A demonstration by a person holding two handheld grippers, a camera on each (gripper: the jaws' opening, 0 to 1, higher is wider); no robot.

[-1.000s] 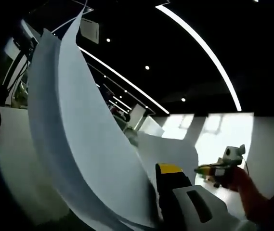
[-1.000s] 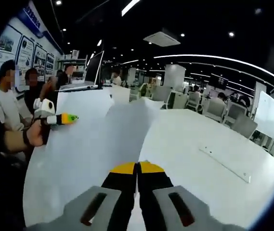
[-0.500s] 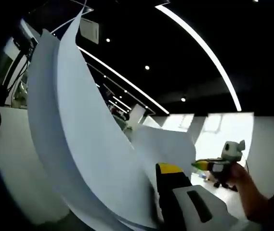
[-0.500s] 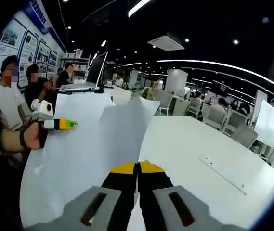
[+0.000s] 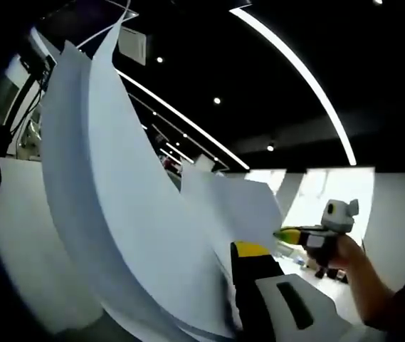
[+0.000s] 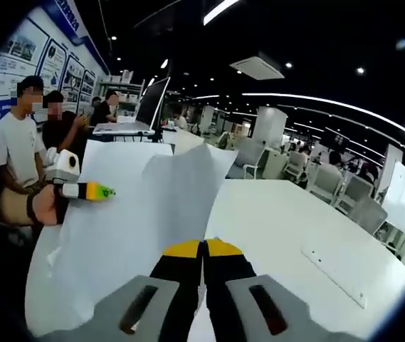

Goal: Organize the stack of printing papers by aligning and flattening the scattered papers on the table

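- My right gripper (image 6: 203, 246) sits at the bottom middle of the right gripper view. Its jaws are pressed tight together on the near edge of the papers (image 6: 145, 214).
- The papers rise up from there toward the middle of that view, lifted off the white worktop (image 6: 280, 221).
- My left gripper (image 6: 92, 192) shows at the left of that view, touching the papers' left edge. I think it pinches them, but the sheets hide one jaw, so I cannot tell for sure.
- In the left gripper view the papers (image 5: 124, 214) bend in a big curve from the bottom up to the upper left. The right gripper (image 5: 291, 234) sits at the lower right.
- The sheets look fanned apart at the top. If I pull my hands apart too hard, I think a sheet could rip or crease.
- If one grip is loose, I think some sheets could slide out and scatter.
- If I put them down while bent, I think the stack could end up crooked.
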